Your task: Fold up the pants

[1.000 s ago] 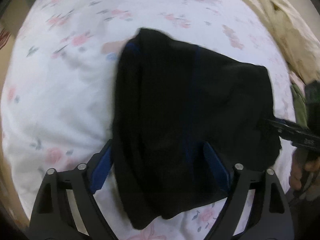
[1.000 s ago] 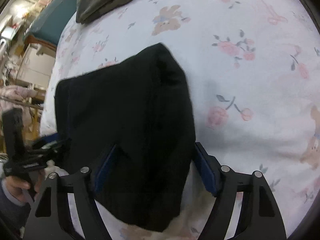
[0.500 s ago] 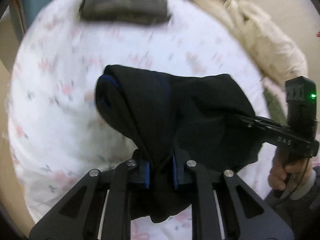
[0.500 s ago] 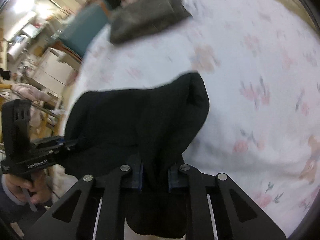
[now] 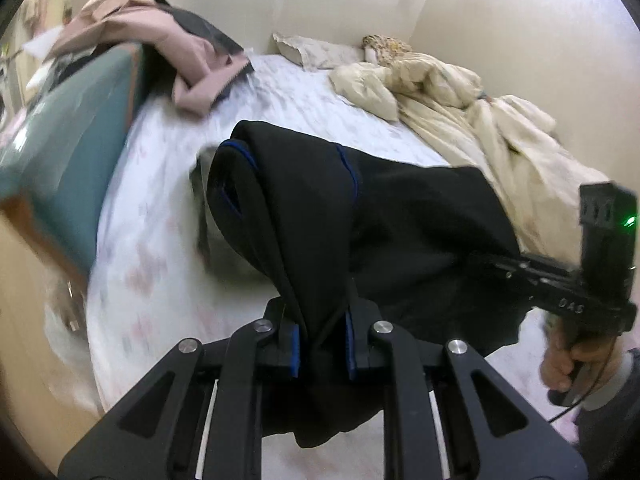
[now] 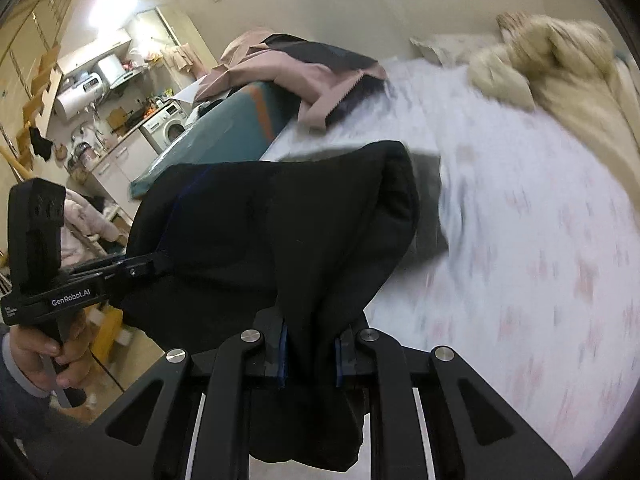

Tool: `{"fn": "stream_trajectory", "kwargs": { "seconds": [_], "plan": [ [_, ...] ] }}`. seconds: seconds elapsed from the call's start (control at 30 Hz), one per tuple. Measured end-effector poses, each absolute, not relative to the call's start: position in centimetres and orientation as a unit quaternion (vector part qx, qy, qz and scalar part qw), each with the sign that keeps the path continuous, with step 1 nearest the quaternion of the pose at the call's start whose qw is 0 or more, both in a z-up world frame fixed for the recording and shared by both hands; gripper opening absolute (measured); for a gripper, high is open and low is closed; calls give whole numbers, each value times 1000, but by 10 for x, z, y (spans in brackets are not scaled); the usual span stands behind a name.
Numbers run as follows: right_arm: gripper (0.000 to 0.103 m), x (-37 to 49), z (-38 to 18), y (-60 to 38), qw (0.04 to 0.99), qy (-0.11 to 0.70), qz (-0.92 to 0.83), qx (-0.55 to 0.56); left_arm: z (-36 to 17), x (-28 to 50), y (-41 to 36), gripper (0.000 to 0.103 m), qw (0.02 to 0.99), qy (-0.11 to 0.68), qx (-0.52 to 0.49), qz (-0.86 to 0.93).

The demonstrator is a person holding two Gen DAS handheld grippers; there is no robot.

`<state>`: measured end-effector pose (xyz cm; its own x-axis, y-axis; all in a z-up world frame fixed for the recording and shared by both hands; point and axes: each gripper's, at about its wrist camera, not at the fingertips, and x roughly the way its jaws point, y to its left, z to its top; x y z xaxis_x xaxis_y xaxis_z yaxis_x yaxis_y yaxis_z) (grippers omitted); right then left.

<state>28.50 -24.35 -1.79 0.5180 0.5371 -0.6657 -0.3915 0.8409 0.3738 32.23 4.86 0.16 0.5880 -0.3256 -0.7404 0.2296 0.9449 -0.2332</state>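
Note:
The folded black pants with blue piping hang in the air above the floral bed sheet. My left gripper is shut on one near edge of the pants. My right gripper is shut on the other near edge of the pants. Each gripper shows in the other's view, the right one at the right of the left wrist view, the left one at the left of the right wrist view. The pants sag between them.
A cream quilt is heaped along the wall side of the bed. A pink garment lies over a teal headboard. A folded grey garment lies partly hidden behind the pants. A kitchen area with a washing machine lies beyond.
Both grippers closed on the near edge of the pants and lifted them off the sheet. The views have tilted up, now showing the wall and far end of the bed.

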Motion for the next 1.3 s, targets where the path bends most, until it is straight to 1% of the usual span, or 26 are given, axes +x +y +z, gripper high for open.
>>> {"fn": "stream_trajectory", "kwargs": {
  "seconds": [0.1,0.2,0.23,0.27,0.3,0.33,0.37,0.4,0.43,0.47,0.5,0.57,0.63,0.83,0.97,1.1,1.13,1.17,1.23,1.3],
  "plan": [
    [16,346,-26,-239,871,410,261,74,-11,385,57,13,889,427,-77,-150],
    [16,405,-39,-232,874,412,247,69,-25,435,60,15,896,417,-58,-142],
    [17,421,-45,-231,873,415,244,72,-36,454,60,18,895,421,-51,-139],
    [21,436,-52,-230,872,421,238,79,-45,461,62,21,894,426,-43,-132],
    [28,453,-65,-229,867,434,228,89,-62,474,63,31,891,439,-25,-111],
    [44,468,-82,-228,857,461,212,91,-75,481,64,45,888,452,2,-81],
    [53,475,-94,-229,851,481,194,80,-89,489,66,49,884,464,41,-32],
    [53,478,-108,-232,850,498,163,58,-99,490,71,59,881,470,60,4],
    [52,478,-117,-238,852,504,138,39,-104,486,80,65,884,466,44,1],
    [53,476,-124,-247,852,510,117,28,-104,481,86,68,888,458,34,-2],
    [55,473,-127,-257,852,510,111,34,-104,477,90,76,889,456,37,8],
    [55,458,-126,-282,855,502,110,70,-97,465,95,78,892,450,43,25],
    [55,445,-119,-291,857,497,109,77,-83,445,99,78,898,439,33,21],
    [55,376,-65,-288,873,456,150,84,-44,361,79,78,895,445,36,-15],
    [55,301,-24,-279,873,433,187,128,-17,299,66,78,899,437,14,-33],
    [57,215,7,-271,875,412,218,132,3,217,61,78,909,415,-13,-31],
    [64,194,12,-270,878,406,220,129,7,200,60,78,914,405,-13,-21],
    [75,176,16,-269,881,401,218,125,11,180,58,78,919,393,-10,-9],
    [81,131,24,-267,891,388,205,114,19,141,55,78,926,378,-18,6],
    [82,96,28,-265,898,379,198,106,26,110,53,78,928,370,-37,7]
  ]
}}
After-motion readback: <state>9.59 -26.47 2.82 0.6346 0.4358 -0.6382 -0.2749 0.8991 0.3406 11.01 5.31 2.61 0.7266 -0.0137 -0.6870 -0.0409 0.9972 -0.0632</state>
